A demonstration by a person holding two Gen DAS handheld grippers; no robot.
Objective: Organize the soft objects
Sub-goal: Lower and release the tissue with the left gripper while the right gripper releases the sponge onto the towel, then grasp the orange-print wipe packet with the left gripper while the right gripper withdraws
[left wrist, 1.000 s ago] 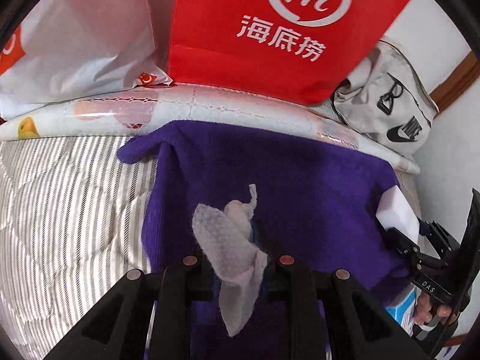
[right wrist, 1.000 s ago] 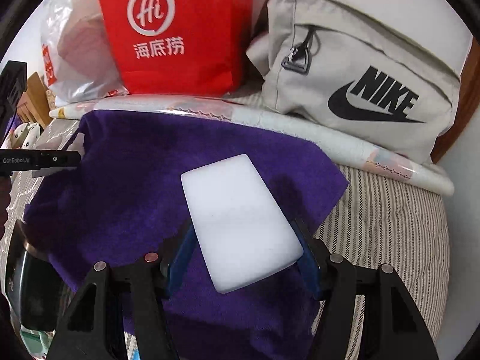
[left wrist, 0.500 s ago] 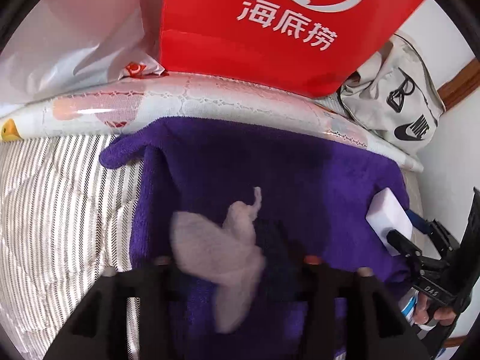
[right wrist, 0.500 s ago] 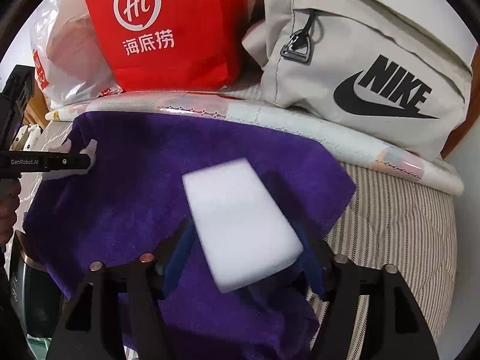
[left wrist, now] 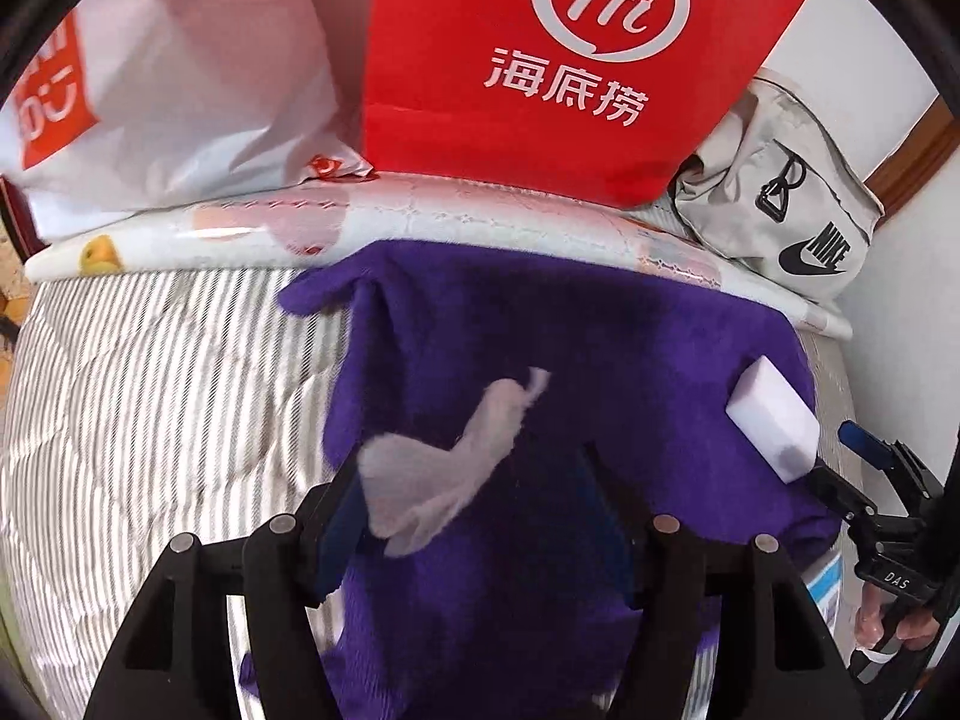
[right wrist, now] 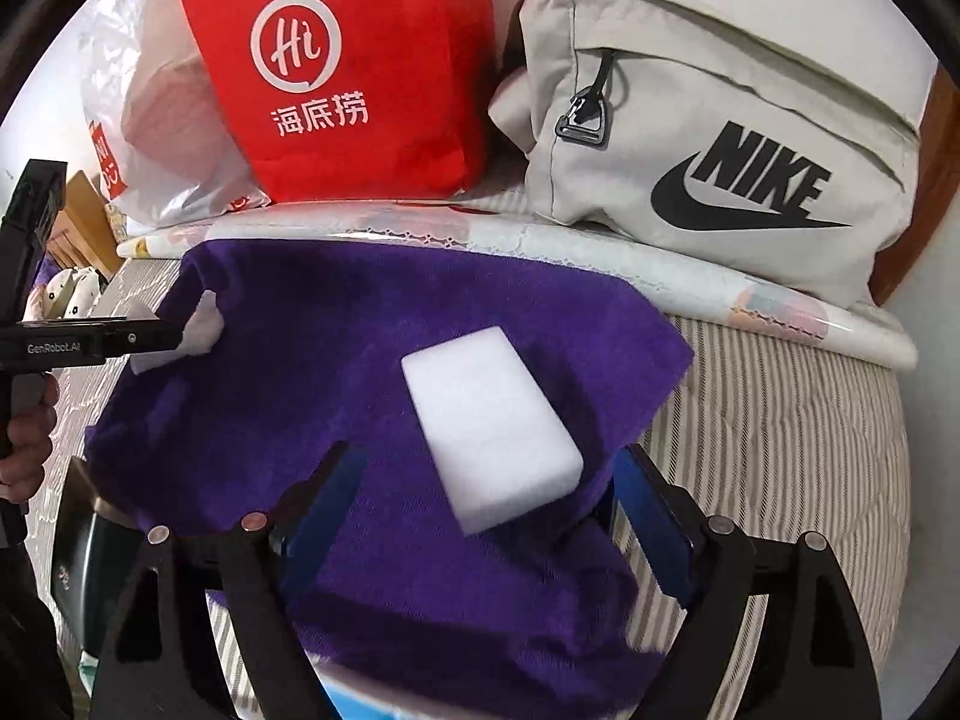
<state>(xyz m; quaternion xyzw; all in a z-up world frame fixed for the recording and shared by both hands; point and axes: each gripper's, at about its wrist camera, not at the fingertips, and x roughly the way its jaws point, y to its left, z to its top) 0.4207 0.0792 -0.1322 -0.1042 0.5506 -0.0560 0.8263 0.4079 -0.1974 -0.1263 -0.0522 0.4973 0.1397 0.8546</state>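
Left gripper (left wrist: pixel 474 516) is pointing steeply down over the purple towel (left wrist: pixel 540 360), jaws spread and opening, black fingers (left wrist: pixel 324 516) well apart. Crumpled white wipe (left wrist: pixel 438 474) is lying on the towel between the jaws, up against the left blue pad; can't tell if it is touching it, and the right pad is clear of it, so no pinch. Left of this gripper the striped quilt (left wrist: pixel 150 408) is showing, bare. Ahead of it, past the towel's far edge, a rolled printed sheet (left wrist: pixel 420 216) is running across, with a white plastic bag (left wrist: pixel 180 78) and a red paper bag (left wrist: pixel 540 60) standing behind it. Far right of the left gripper the white sponge block (left wrist: pixel 774 420) is sitting on the towel's right edge, just in front of the other gripper's tips. Right gripper (right wrist: pixel 480 510) is also tilting down over the towel (right wrist: pixel 360 330), jaws wide and opening. The sponge (right wrist: pixel 489 426) is lying flat on the towel between and just ahead of the blue pads (right wrist: pixel 654 528), gaps on both sides, nothing pressing on it. Left of this gripper the other tool's black finger (right wrist: pixel 90 342) is sticking in, wipe (right wrist: pixel 201 330) at its tip. Ahead and right, a beige Nike bag (right wrist: pixel 720 120) is resting on the sheet roll; the striped quilt (right wrist: pixel 780 450) is lying to the right.
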